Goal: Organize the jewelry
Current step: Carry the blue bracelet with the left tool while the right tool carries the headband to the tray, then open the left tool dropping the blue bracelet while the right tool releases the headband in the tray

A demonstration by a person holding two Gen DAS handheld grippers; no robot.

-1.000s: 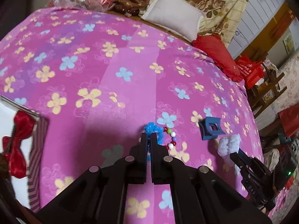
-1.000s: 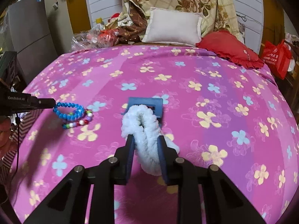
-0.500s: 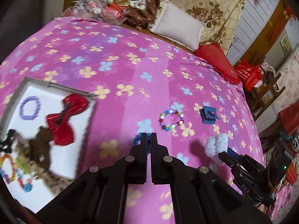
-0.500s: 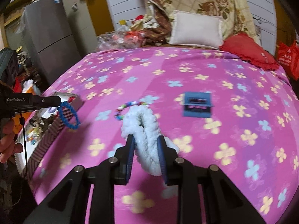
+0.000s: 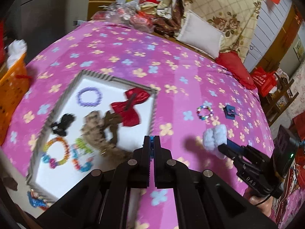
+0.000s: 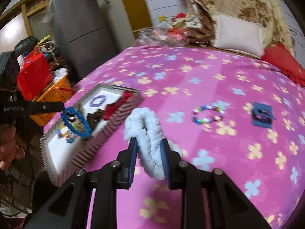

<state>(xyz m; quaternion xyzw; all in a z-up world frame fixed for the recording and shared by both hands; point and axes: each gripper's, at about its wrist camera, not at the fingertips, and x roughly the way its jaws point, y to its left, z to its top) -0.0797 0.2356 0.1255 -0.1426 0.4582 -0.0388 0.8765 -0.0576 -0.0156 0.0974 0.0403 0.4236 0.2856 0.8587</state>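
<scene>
A: What has the left gripper (image 5: 152,140) got?

B: Its black fingers are pinched together on a blue beaded bracelet (image 6: 75,122), which dangles as a loop over the near part of the striped-wall box with a white floor (image 5: 57,110).

A: And the right gripper (image 6: 149,147)?

B: Clamped on a fluffy white looped scrunchie (image 6: 145,127), held above the pink flower-print bedspread (image 6: 219,72), just beside the box's right wall.

A: What lies in the box?

B: A purple bead ring (image 5: 88,96), a red bow (image 5: 129,107), a brown furry piece (image 5: 99,127), a black clip (image 5: 63,124) and some multicoloured bead bracelets (image 5: 57,152); motion blur makes the smaller ones hard to tell apart.

A: Anything out on the spread?

B: A multicoloured beaded bracelet (image 6: 207,114) and, near it on the right, a small dark blue square box (image 6: 262,117), both well apart from the striped box
</scene>
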